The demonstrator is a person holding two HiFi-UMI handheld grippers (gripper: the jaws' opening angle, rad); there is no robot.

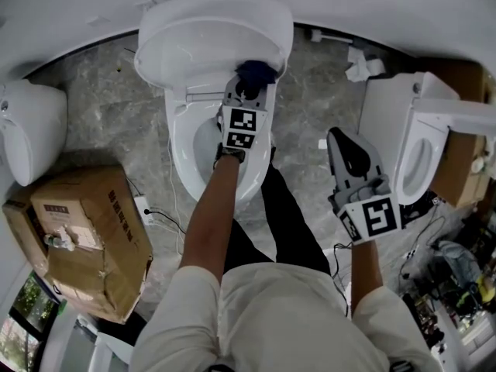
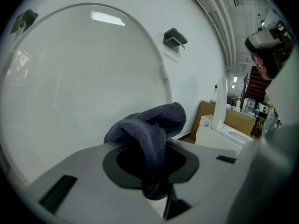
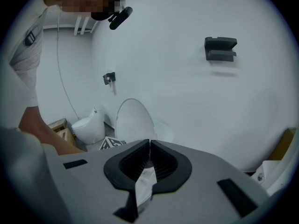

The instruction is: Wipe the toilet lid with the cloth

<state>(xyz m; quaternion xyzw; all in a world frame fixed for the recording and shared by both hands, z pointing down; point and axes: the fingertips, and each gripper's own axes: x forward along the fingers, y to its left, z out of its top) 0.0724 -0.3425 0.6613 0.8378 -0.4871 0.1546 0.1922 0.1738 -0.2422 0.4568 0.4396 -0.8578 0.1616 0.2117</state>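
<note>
cloth (image 1: pixel 256 70) half hidden behind left gripper (image 1: pixel 249 85)

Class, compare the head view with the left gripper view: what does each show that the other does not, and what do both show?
Head view only: the right gripper, shut and off to one side, the toilet bowl and the person's forearm. Left gripper view only: a dark bracket on the wall. Both: the left gripper shut on the dark cloth, in front of the raised toilet lid.

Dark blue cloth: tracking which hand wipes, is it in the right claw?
No, the dark blue knitted cloth is clamped in the left claw.
</note>
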